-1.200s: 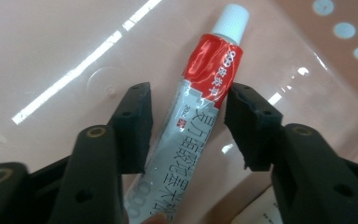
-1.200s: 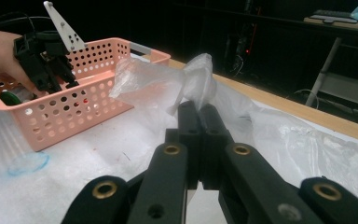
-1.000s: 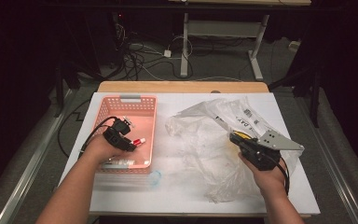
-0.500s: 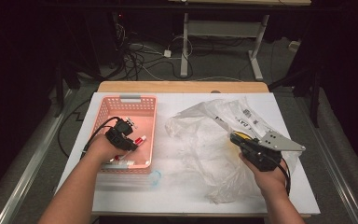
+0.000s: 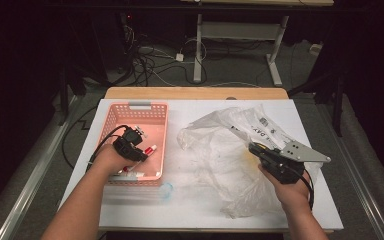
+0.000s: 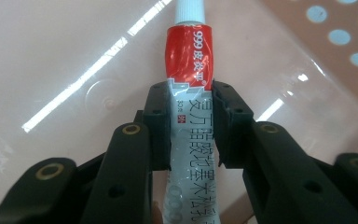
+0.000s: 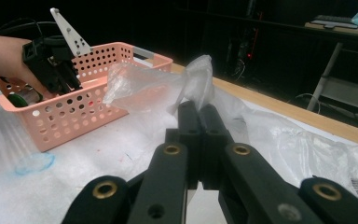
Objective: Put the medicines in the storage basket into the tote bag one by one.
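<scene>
Inside the pink basket, my left gripper holds a red-and-white tube with a white cap. In the left gripper view the two pads press on the sides of the tube just below its red band. These jaws have just been closing, with the tube between them. My right gripper is shut on a fold of the crumpled clear plastic bag at the table's right. In the right gripper view, the bag bunches up from the closed tips of that gripper.
A small clear round lid lies on the white table just in front of the basket. The basket also holds a green item and some white pieces. Beyond the table's wooden far edge are cables and desk legs.
</scene>
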Motion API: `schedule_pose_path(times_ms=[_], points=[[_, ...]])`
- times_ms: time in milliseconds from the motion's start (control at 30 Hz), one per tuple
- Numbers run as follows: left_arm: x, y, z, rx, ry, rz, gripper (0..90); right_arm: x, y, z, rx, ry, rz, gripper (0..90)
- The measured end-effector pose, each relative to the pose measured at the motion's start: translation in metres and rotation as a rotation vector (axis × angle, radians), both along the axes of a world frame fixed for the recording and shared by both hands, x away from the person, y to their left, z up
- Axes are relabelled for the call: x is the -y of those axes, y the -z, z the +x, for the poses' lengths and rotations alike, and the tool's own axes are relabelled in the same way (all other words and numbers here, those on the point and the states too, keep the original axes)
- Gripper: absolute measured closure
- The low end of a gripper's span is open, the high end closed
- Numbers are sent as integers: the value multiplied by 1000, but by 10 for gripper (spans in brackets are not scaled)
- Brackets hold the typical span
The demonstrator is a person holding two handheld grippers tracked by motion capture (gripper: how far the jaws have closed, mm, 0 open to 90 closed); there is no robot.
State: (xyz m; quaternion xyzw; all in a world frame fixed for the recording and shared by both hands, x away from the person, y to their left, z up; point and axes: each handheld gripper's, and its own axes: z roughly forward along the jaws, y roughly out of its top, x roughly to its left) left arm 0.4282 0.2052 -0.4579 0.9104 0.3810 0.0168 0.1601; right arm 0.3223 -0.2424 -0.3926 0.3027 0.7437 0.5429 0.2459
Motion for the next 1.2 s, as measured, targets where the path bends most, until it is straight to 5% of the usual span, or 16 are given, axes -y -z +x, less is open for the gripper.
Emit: schedule_pose_path(times_ms=[100,400,800,1200], points=[[0,0,-1,15,-2,13,685,0,0,0,-1,2,1,900],[-5,-10,-3,84,-43,-34,684,2,-2,0,4,4,8,900],[-19,-26,-12,226,-149,-167,685,3,-3,-1,9,4,15,900],[-25,-43,-31,345,-193,-309,685,4,-4,-2,6,5,20,900]])
